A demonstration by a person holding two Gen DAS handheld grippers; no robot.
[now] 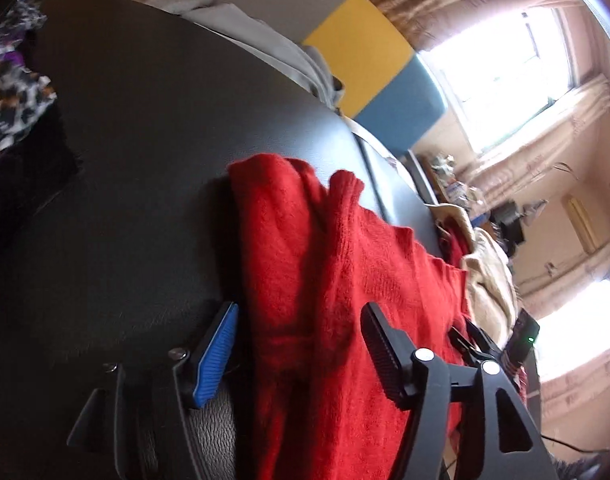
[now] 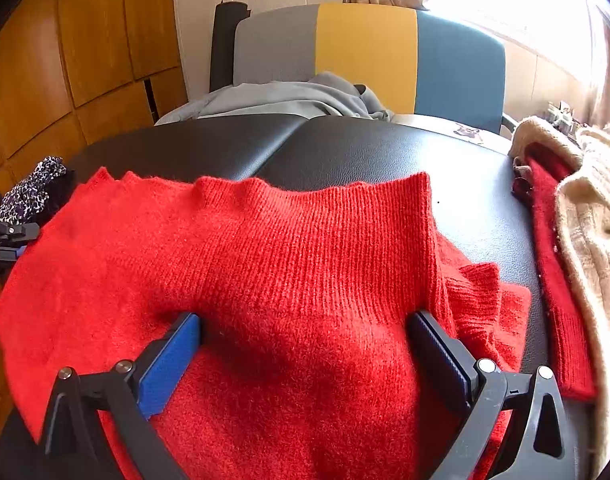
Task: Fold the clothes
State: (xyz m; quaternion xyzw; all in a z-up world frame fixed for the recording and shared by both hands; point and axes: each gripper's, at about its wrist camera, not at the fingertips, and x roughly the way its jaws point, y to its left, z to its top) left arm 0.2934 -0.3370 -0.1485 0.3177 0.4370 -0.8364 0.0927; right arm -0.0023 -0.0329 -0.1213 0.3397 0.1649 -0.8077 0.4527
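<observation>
No readable writing shows. The fuzzy red knitted sweater (image 2: 289, 280) lies on the black leather-look tabletop (image 2: 345, 148); left gripper (image 1: 301, 344) and right gripper (image 2: 305, 344) both gape, unclamped, sweater at twelve o'clock

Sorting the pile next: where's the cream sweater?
In the right wrist view, the cream sweater lies at the far right of the black table, beside the red sweater.
</observation>
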